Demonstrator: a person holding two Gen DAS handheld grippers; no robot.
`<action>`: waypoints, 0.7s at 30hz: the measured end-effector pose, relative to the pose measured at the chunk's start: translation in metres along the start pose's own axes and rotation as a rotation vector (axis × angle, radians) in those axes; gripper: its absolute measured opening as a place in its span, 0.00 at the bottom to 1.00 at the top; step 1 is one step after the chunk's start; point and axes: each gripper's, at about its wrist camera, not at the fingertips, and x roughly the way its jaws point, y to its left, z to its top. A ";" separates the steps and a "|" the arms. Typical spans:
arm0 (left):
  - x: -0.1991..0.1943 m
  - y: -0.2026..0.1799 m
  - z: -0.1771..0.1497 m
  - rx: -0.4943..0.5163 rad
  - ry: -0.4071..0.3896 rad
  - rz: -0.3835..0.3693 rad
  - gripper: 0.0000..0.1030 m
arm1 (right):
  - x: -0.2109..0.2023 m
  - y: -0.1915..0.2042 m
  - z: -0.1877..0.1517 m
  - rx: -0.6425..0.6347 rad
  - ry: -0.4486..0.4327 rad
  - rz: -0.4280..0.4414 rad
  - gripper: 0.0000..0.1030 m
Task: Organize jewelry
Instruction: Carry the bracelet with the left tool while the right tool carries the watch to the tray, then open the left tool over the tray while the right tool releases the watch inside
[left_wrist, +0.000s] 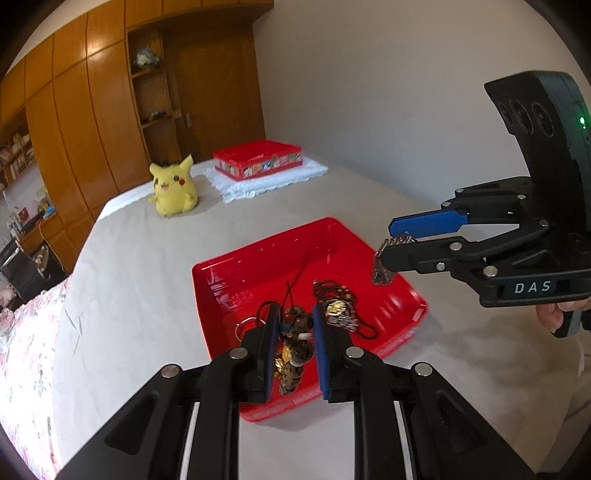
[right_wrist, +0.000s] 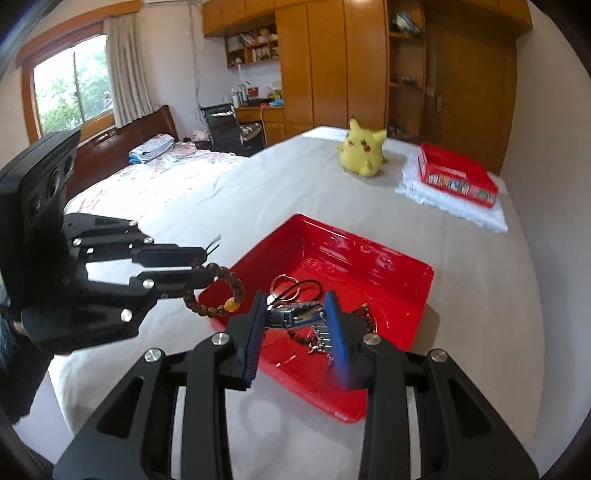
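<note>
Left tongs (left_wrist: 293, 334): nearest the left wrist camera, closed narrow on a brown bead bracelet (left_wrist: 293, 354) that hangs between the blue pads. In the right wrist view the same bracelet (right_wrist: 218, 295) loops down from those tongs (right_wrist: 201, 264), above the tray's near-left corner.

Right tongs (right_wrist: 295, 319): pinched on a silver metal link bracelet (right_wrist: 295, 314); its loose end dangles below the pads. In the left wrist view the piece (left_wrist: 384, 262) hangs above the tray's right rim.

Red tray (left_wrist: 258, 258): open and shallow, on a white-covered table (left_wrist: 147, 258). It holds a keyring (right_wrist: 284, 286), a dark cord (right_wrist: 314, 288) and a beaded chain (left_wrist: 334, 290) with a gold pendant (left_wrist: 338, 308).

Far end: a yellow Pikachu plush (left_wrist: 173, 186) stands beside a red lidless box (left_wrist: 258, 158) on a white lace cloth (left_wrist: 266, 181), well apart from the tray.

Step in hand: both pieces look lifted clear of the tray, probably bound for the far box.

Risk, snagging: the hanging link end or the bead loop could catch the cord or chain below and drag it out.

Risk, slipping: round beads give the flat pads little purchase, and a swing in transit may shake them free.

Risk, collision: the two tongs are near each other over the tray, so dangling ends could tangle.
</note>
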 end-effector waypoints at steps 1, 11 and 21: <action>0.009 0.005 0.001 -0.010 0.011 -0.002 0.17 | 0.011 -0.005 0.001 0.010 0.016 -0.005 0.30; 0.095 0.035 -0.006 -0.096 0.126 -0.062 0.18 | 0.094 -0.036 -0.007 0.074 0.148 -0.018 0.30; 0.098 0.039 -0.027 -0.136 0.114 -0.009 0.70 | 0.105 -0.048 -0.029 0.121 0.182 -0.033 0.54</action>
